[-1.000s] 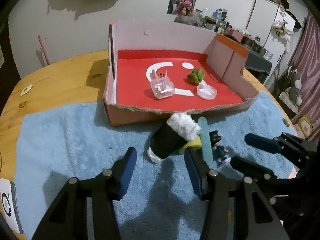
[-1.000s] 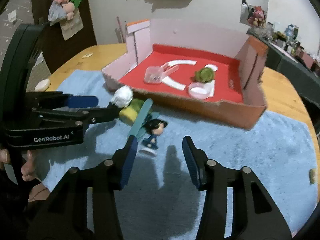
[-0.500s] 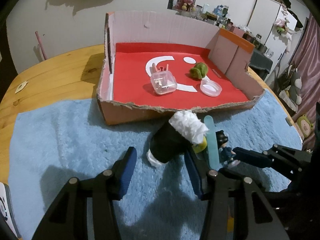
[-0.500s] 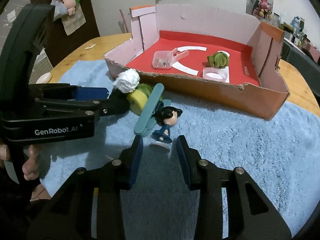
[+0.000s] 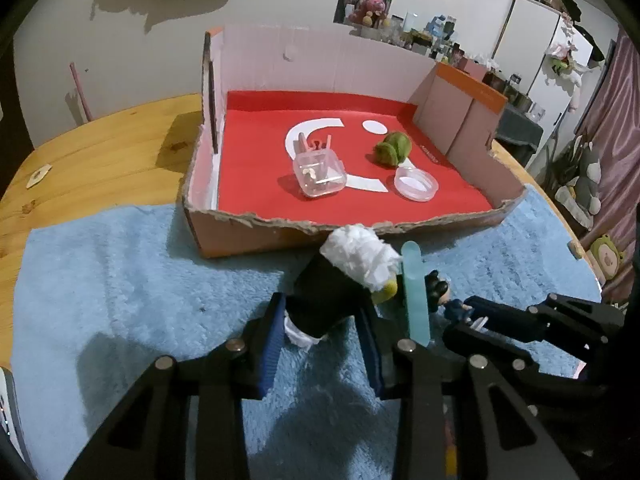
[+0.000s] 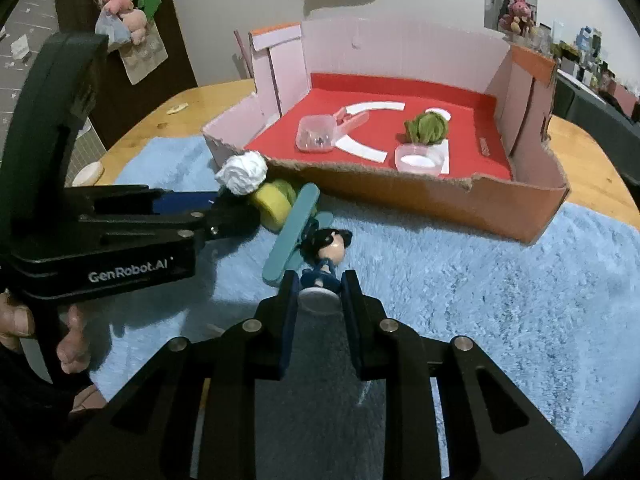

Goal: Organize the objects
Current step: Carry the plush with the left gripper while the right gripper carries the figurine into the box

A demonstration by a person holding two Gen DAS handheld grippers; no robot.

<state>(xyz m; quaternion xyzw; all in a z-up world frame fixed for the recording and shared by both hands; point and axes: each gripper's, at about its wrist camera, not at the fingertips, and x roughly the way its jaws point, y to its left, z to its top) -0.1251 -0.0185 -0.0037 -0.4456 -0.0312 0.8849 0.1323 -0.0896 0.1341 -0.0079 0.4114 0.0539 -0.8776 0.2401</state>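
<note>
Left cam: the left gripper (image 5: 322, 338) is closing around the black tube (image 5: 326, 302) on the near blue mat (image 5: 120, 280), while the clear case (image 5: 320, 174), green ball (image 5: 392, 148) and round dish (image 5: 416, 185) already sit in the cardboard box (image 5: 280, 236). Right cam: the right gripper (image 6: 319, 294) is clamped on the little figurine (image 6: 326, 256) just short of the box, so I'd guess we're halfway, with the teal stick (image 6: 290, 234) and yellow roll (image 6: 274, 204) left too.

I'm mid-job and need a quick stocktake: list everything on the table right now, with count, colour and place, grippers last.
cardboard box: one, red floor, pale walls, on the table behind the towel
clear container: one, transparent, in the box, left
green toy: one, in the box, towards the back
round dish: one, clear with white, in the box, front right
towel: one, light blue, in front of the box
black roll: one, white stuffing at the top, on the towel
yellow piece: one, beside the roll
teal clip: one, on the towel
figurine: one, dark hair, blue clothes, on the towel
left gripper: black, jaws closing around the black roll
right gripper: black, shut on the figurine's base
</note>
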